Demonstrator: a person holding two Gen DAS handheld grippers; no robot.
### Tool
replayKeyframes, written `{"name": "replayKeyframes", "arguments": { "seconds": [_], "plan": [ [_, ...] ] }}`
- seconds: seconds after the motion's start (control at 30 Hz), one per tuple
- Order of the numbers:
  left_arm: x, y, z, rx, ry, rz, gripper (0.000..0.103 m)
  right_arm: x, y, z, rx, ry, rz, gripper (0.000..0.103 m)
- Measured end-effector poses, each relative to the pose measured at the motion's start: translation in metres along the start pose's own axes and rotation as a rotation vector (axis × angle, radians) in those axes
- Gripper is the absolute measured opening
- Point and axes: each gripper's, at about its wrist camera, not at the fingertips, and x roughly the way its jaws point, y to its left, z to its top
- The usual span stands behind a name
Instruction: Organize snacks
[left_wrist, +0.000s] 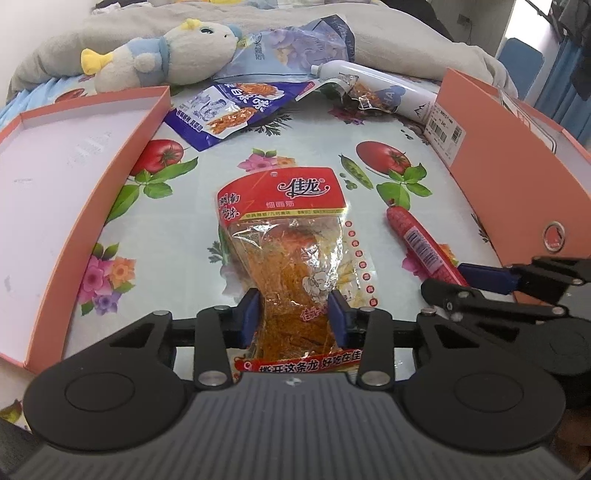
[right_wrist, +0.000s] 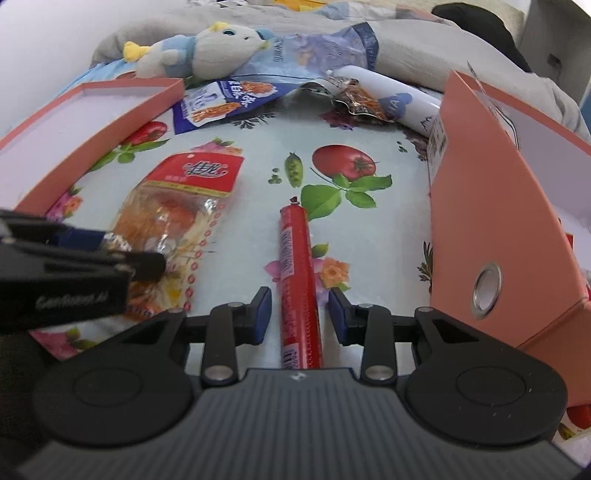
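left wrist: left claw (left_wrist: 293, 314) pinches one red snack bag (left_wrist: 288, 236); right claw (right_wrist: 300, 314) straddles one sausage (right_wrist: 297, 280), unclamped.

**What the two wrist views leave unseen**

The red-topped noodle packet (left_wrist: 291, 258) has its near end covered by the left tongs (left_wrist: 294, 314) body, with only part of its bottom banner legible. The red sausage (right_wrist: 297, 291) runs out of sight beneath the right tongs (right_wrist: 300, 314). The orange box (left_wrist: 517, 177) on the right is cut by the frame edge. The small dark wrapper (right_wrist: 360, 101) on the white bottle (right_wrist: 395, 98) is crumpled, possibly another snack.
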Motion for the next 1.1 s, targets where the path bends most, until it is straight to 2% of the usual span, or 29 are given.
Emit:
{"name": "replayKeyframes", "arguments": {
  "seconds": [0.03,0.17,0.37,0.67,1.1],
  "plan": [
    [-0.001,0.001,0.000,-0.005,0.001,-0.005,0.042,-0.001,-0.001,0.000,0.017,0.004,0.004,0.025],
    [-0.004,0.006,0.003,-0.039,0.001,-0.037,0.032,-0.006,-0.004,0.002,0.057,0.006,0.038,0.024],
    [-0.011,0.005,0.004,-0.057,-0.012,-0.057,0.025,-0.017,-0.012,0.004,0.102,0.003,0.025,0.024],
    [-0.036,0.000,0.017,-0.099,-0.057,-0.078,0.021,-0.043,-0.026,0.014,0.138,-0.018,0.037,0.024],
    [-0.095,-0.023,0.061,-0.103,-0.124,-0.098,0.019,-0.101,-0.035,0.047,0.159,-0.091,0.062,0.024]
  ]
}}
